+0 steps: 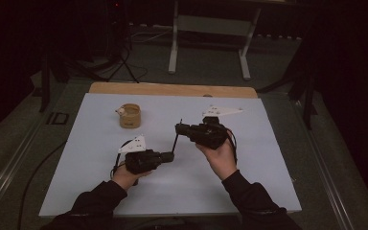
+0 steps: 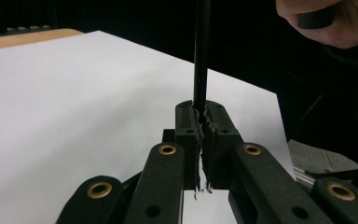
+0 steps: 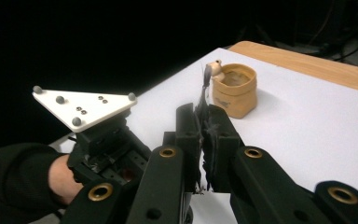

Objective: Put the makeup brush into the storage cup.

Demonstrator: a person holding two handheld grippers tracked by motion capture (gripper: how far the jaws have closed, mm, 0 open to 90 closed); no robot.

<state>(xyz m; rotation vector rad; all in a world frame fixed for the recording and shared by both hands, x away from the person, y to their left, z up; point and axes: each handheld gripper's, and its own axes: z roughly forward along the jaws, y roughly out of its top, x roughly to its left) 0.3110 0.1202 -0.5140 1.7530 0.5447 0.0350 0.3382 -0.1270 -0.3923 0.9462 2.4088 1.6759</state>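
Observation:
A thin black rod (image 1: 175,141) runs between my two grippers over the middle of the white sheet. My left gripper (image 1: 171,155) points right and is shut on the rod's lower end. In the left gripper view the rod (image 2: 201,56) rises straight up out of the closed left gripper (image 2: 200,109). My right gripper (image 1: 178,128) points left and is shut on the rod near its upper end. In the right gripper view a short thin tip of the rod (image 3: 206,81) sticks up from the closed right gripper (image 3: 202,109).
A small tan pouch (image 1: 130,116) with a pale object at its rim stands at the back left of the white sheet (image 1: 100,187); it also appears as the tan pouch (image 3: 235,91) beyond the right jaws. A wooden board edge (image 1: 172,89) lies behind. A table frame (image 1: 208,24) stands on the floor farther back.

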